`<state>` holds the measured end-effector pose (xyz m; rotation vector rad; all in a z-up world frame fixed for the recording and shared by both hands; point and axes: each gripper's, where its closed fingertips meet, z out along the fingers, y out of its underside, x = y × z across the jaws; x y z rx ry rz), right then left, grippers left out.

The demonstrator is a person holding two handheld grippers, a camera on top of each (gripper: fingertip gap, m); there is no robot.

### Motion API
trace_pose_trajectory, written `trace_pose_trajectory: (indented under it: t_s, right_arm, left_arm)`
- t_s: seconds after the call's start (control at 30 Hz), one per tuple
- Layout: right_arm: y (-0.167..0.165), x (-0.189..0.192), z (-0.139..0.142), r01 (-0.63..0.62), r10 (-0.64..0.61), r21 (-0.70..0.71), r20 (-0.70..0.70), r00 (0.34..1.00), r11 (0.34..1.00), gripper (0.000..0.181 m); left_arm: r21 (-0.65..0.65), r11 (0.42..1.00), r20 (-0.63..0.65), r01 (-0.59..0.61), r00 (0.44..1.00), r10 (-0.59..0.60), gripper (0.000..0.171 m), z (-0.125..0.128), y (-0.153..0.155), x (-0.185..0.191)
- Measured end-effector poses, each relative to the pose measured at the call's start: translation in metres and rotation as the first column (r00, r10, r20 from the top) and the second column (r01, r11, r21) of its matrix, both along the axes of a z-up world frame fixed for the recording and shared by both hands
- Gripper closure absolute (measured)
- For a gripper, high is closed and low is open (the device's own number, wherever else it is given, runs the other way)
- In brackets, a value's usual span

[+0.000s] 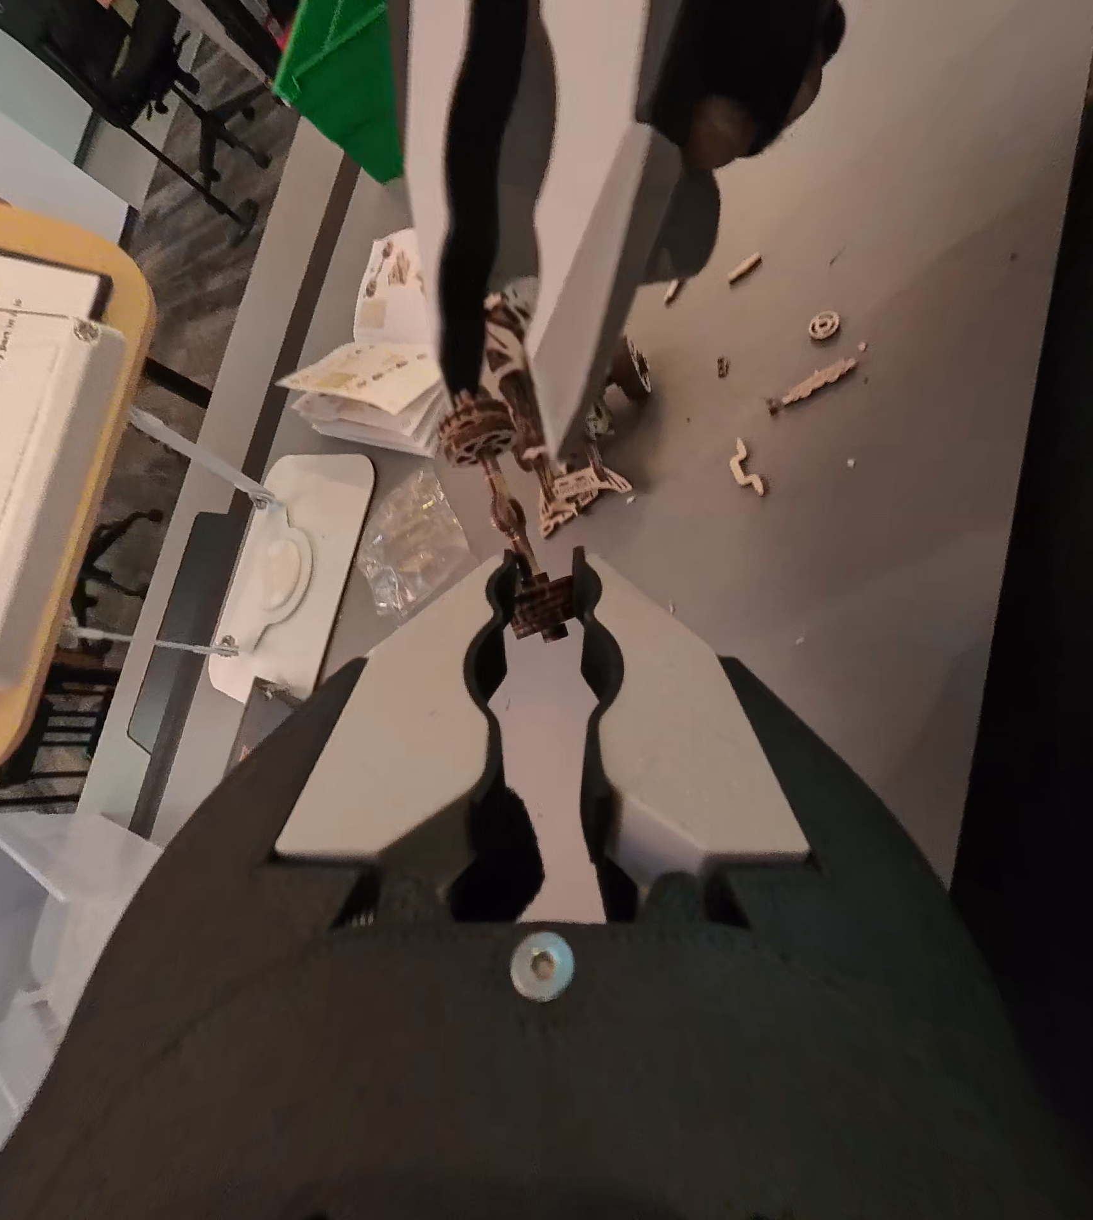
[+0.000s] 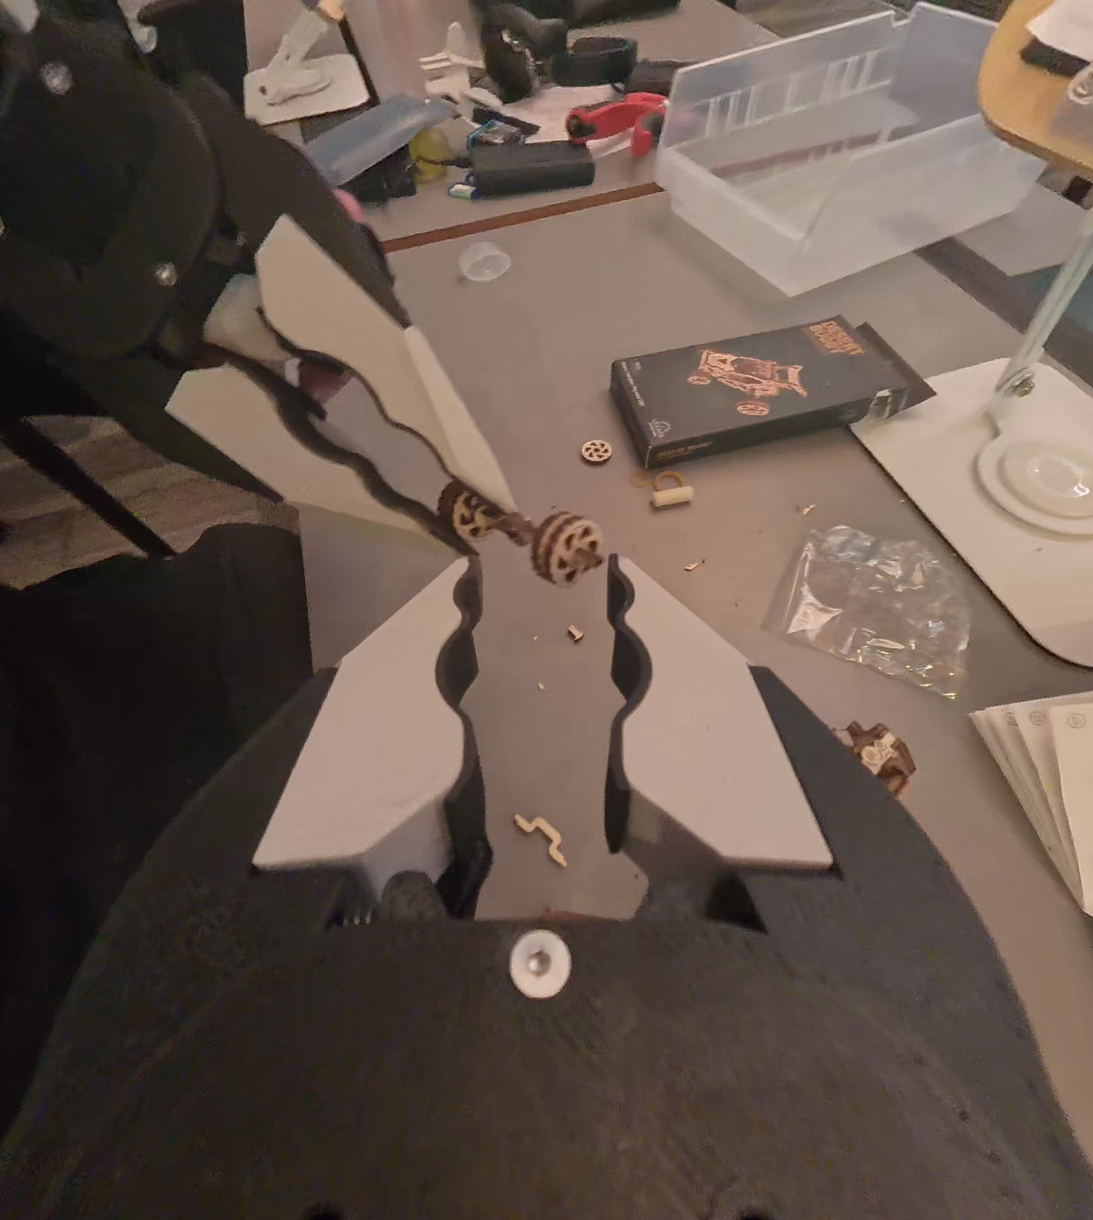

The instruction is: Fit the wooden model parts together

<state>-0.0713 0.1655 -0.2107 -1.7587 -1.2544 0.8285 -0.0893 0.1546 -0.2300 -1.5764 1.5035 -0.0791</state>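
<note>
Already the left hand-held gripper [image 1: 544, 581] pinches one wheel of the wheel-and-axle piece [image 2: 524, 528] above the tabletop [image 2: 597, 343]; the right hand-held gripper [image 2: 544, 571] is spread beside the other wheel. Model body [image 1: 570, 475] and loose parts [image 1: 808, 389] wait, so much remains.

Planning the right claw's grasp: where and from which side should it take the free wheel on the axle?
Free wheel: pinch its rim across the diameter, coming end-on at the outer face. The axle leaves the inner face toward the left claw, shut on the other wheel, so that side is blocked. Right claw is open, close by.
</note>
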Motion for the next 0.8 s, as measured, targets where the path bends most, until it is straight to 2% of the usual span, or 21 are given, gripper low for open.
trace_pose_trajectory:
  t_s: [0.1, 0.17, 0.3, 0.43, 0.57, 0.7, 0.8]
  right_arm:
    - [-0.001, 0.014, -0.006, 0.017, -0.016, -0.005, 0.065, 0.998, 1.0, 0.143]
    - [0.003, 0.027, 0.006, 0.055, -0.055, -0.012, 0.01, 0.998, 0.998, 0.14]
    - [0.005, 0.06, 0.022, 0.124, -0.13, -0.08, -0.068, 0.989, 0.989, 0.142]
    - [-0.001, 0.08, 0.023, 0.125, -0.202, -0.328, -0.213, 0.956, 0.937, 0.149]
    - [-0.002, 0.085, 0.031, 0.075, -0.231, -0.415, -0.339, 0.912, 0.907, 0.153]
    - [0.011, 0.097, 0.031, 0.096, -0.27, -0.429, -0.365, 0.891, 0.898, 0.157]
    - [0.017, 0.105, 0.029, 0.109, -0.274, -0.421, -0.352, 0.895, 0.9, 0.155]
  left_arm:
    - [-0.008, 1.0, 0.027, 0.02, 0.999, -0.02, 0.158, 0.008, 0.001, 0.015]
    - [-0.045, 0.999, 0.076, 0.029, 0.997, -0.026, 0.158, 0.014, 0.0, 0.028]
    - [-0.163, 0.986, 0.264, 0.034, 0.964, 0.011, 0.158, 0.03, 0.001, 0.061]
    - [-0.238, 0.97, 0.417, 0.053, 0.907, 0.053, 0.158, 0.044, 0.007, 0.093]
    - [-0.243, 0.969, 0.431, 0.046, 0.9, 0.065, 0.158, 0.041, 0.013, 0.116]
    - [-0.291, 0.956, 0.472, 0.029, 0.874, 0.117, 0.157, 0.036, 0.024, 0.128]
    - [-0.37, 0.926, 0.56, 0.077, 0.813, 0.156, 0.157, 0.039, 0.028, 0.136]
